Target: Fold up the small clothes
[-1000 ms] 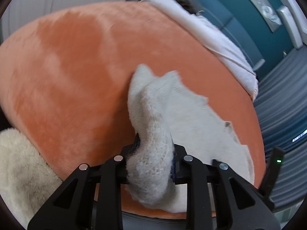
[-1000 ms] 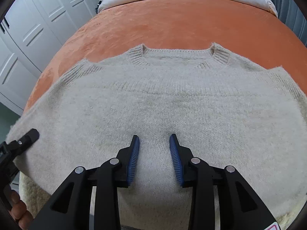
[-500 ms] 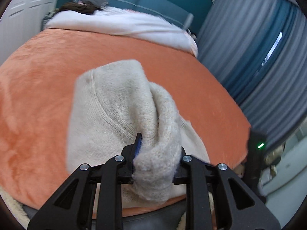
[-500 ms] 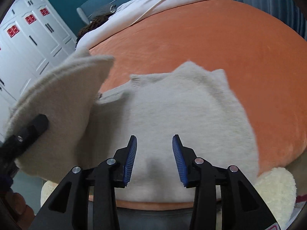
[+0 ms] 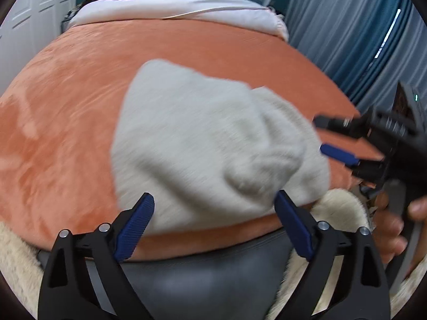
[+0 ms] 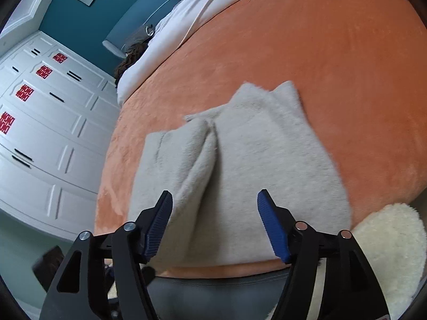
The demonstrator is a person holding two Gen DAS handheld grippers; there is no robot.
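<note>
Orange plush blanket (image 6: 320, 61) covers the bed we work over, with white cabinet doors (image 6: 48, 138) off to the left in the right wrist view and a white duvet (image 5: 170, 8) bunched across the far end. On that blanket, near the front edge, we see the cream knit sweater (image 6: 256, 165) lying folded, its left side turned over onto the body so that a crease runs up the middle. Its long axis runs from the near edge of the bed away toward the duvet, and two knit points at its far end aim that way too. Our left gripper (image 5: 214, 229) has just been opening and now stands with its jaws wide apart just in front of the sweater's near hem; nothing sits between the blue pads, and whether the tips brush the knit we cannot tell through the blur. Further right, our right gripper (image 6: 214, 226) has likewise just been opening; its jaws are well apart, hovering over the sweater's near edge and clamping nothing. In the left wrist view it (image 5: 331, 138) reaches in from the right beside the sweater, held in a hand (image 5: 392, 226). At the bed's near right corner sits a fluffy cream rug (image 6: 392, 242).
</note>
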